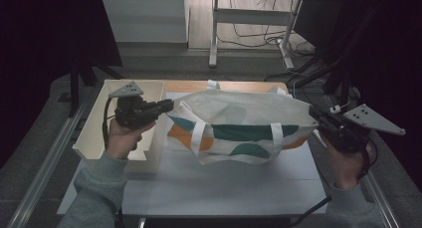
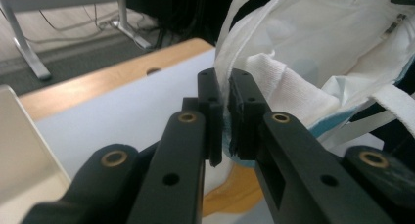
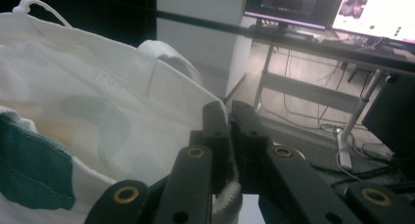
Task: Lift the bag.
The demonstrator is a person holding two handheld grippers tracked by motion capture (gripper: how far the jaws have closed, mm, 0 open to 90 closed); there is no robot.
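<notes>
White table (image 1: 219, 188); both fingers pinch tote bag (image 1: 239, 113) rim.

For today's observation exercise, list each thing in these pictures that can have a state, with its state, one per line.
White fabric tote bag with teal and orange shapes: held up at both ends, mouth open, handle hanging in front.
Left gripper: shut on the bag's rim.
Right gripper: shut on the bag's rim.
Cream rectangular tray: upright beside the bag.

high: overhead, forward-down; gripper views: close; shared: tote bag (image 1: 239, 123)
</notes>
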